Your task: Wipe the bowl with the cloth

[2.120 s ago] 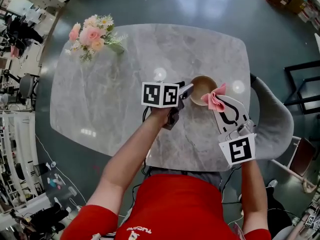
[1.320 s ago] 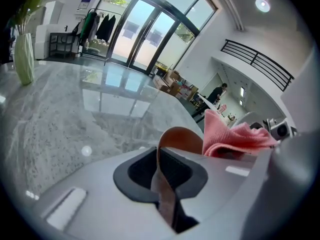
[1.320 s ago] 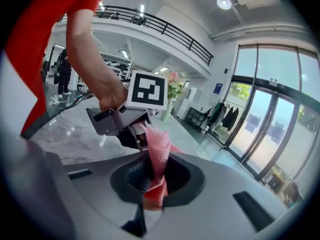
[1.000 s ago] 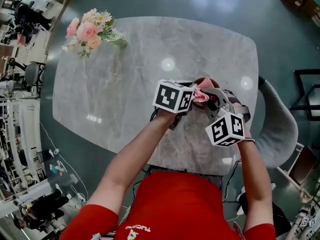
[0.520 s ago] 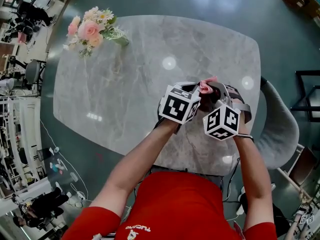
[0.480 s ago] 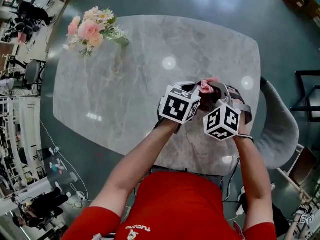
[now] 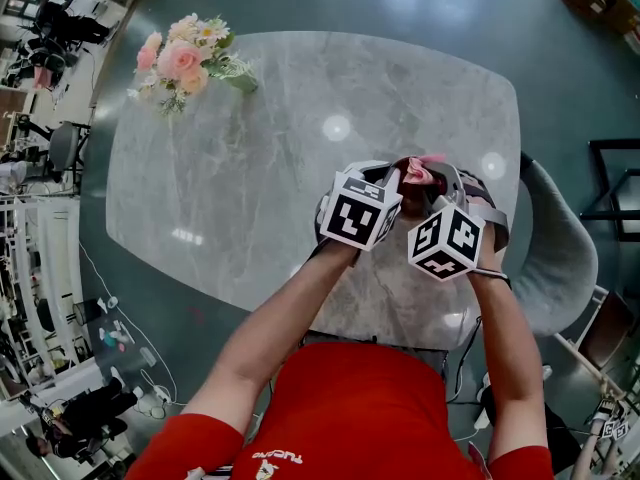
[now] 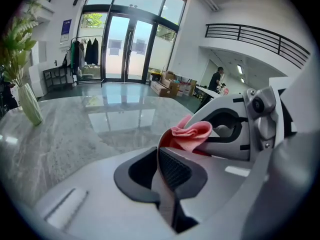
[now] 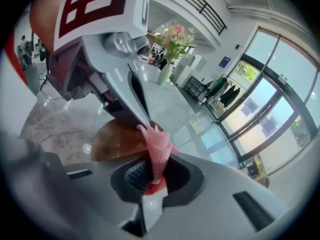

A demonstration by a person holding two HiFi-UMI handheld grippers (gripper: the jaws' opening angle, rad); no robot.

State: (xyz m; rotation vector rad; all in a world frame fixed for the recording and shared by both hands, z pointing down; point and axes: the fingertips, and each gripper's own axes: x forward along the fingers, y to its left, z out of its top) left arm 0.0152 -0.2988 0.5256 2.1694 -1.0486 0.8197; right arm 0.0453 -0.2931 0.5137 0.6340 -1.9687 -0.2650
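Note:
My left gripper (image 8: 159,154) is shut on the thin rim of the brown bowl (image 9: 107,141), which stands on the marble table (image 7: 250,168). My right gripper (image 9: 152,171) is shut on the pink cloth (image 9: 157,146) and holds it over the bowl's inside. In the head view both marker cubes crowd together near the table's right front. The left gripper (image 7: 385,180) and right gripper (image 7: 428,186) cover most of the bowl there. Only a fold of the cloth (image 7: 420,172) shows between them. From the left gripper view the cloth (image 8: 189,134) pokes up just beyond the rim.
A vase of pink flowers (image 7: 185,63) stands at the table's far left corner. A grey chair (image 7: 560,258) sits close to the table's right edge. The table's front edge lies just under my forearms.
Two seconds ago the right gripper held the cloth to the right of the bowl; it has come in over the bowl beside the left gripper. Within the last second the cloth shifted slightly right.

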